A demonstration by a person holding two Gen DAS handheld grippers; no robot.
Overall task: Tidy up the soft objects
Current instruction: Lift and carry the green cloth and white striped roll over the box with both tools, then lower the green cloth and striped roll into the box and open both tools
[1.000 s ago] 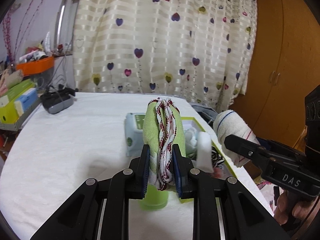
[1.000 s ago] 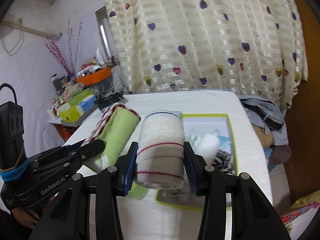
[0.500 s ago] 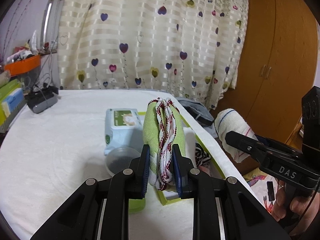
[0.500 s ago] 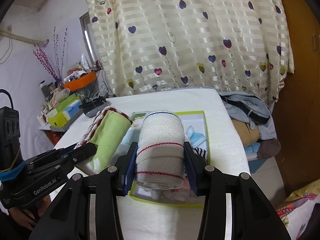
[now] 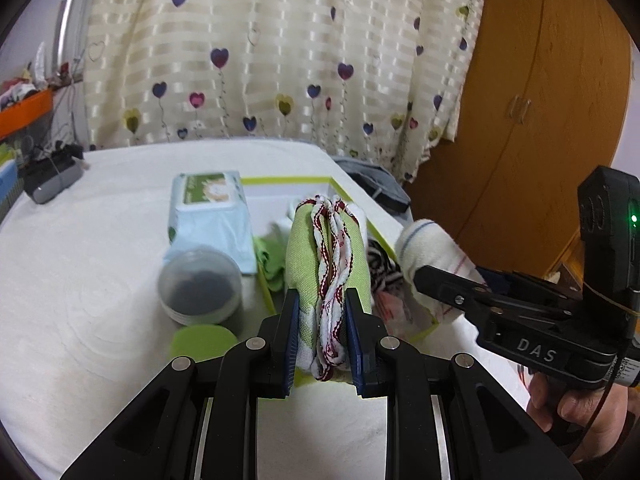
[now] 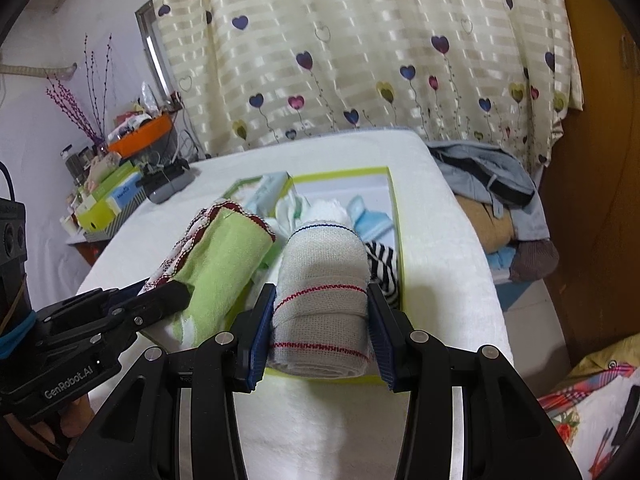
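Left tongs (image 5: 322, 334) are clamped on a folded green towel (image 5: 310, 256) with a white and dark-red woven edge, which stands up between the blue pads. Right tongs (image 6: 320, 330) grip a rolled grey-white towel (image 6: 322, 280) crossed by thin red lines and one blue line near its far end. Both bundles are held above the near end of a shallow tray (image 6: 394, 208) with a lime-green rim, which lies on the white cloth-covered desk (image 5: 92, 280). From the right wrist view the green towel (image 6: 222, 264) sits just to the left of the rolled one, the two close together but apart. Inside the tray lie a black-and-white striped cloth (image 6: 382, 266), a white cloth (image 6: 330, 208) and a pale blue piece (image 6: 368, 218). To the left of the tray on the desk are a pack of wet wipes (image 5: 208, 216), a round clear-lidded container (image 5: 200, 286) with something dark inside, and a green lid or cup (image 5: 202, 342) just in front of it. A dark device (image 5: 50, 178) with cables rests at the desk's far left corner. A heart-patterned curtain (image 5: 280, 52) hangs behind, with a wooden wardrobe (image 5: 532, 100) to its right. A person's hand (image 5: 576, 408) holds the right tool's handle.
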